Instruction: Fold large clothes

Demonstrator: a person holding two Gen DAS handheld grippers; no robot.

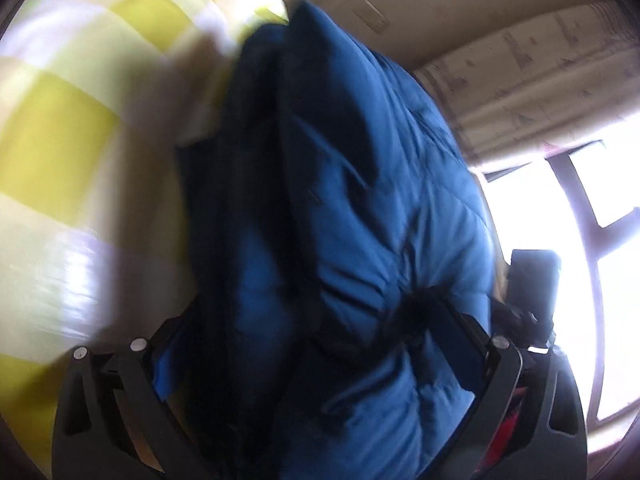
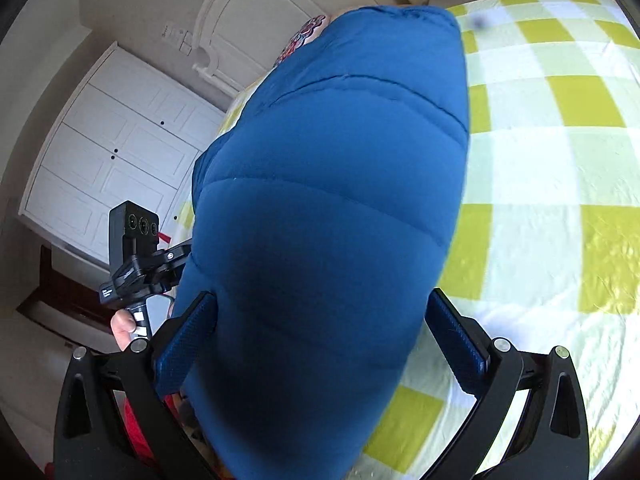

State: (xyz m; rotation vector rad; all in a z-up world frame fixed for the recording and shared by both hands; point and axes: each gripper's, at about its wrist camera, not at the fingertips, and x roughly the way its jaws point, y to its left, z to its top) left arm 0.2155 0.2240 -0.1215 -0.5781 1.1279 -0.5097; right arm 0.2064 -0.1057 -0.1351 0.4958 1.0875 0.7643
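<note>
Where it fills both views, the blue quilted jacket (image 2: 332, 216) hangs puffy over the yellow-checked bedsheet (image 2: 560, 128), its length running away from the cameras. The right gripper (image 2: 320, 344) clamps its bulk; the left gripper (image 1: 320, 344) pinches a puckered fold. Only the right view shows the white wardrobe (image 2: 112, 152).

left gripper (image 1: 320, 352): jaws wide, fabric bunched between | right gripper (image 2: 320, 340): jaws wide, straddling padded fabric
</note>
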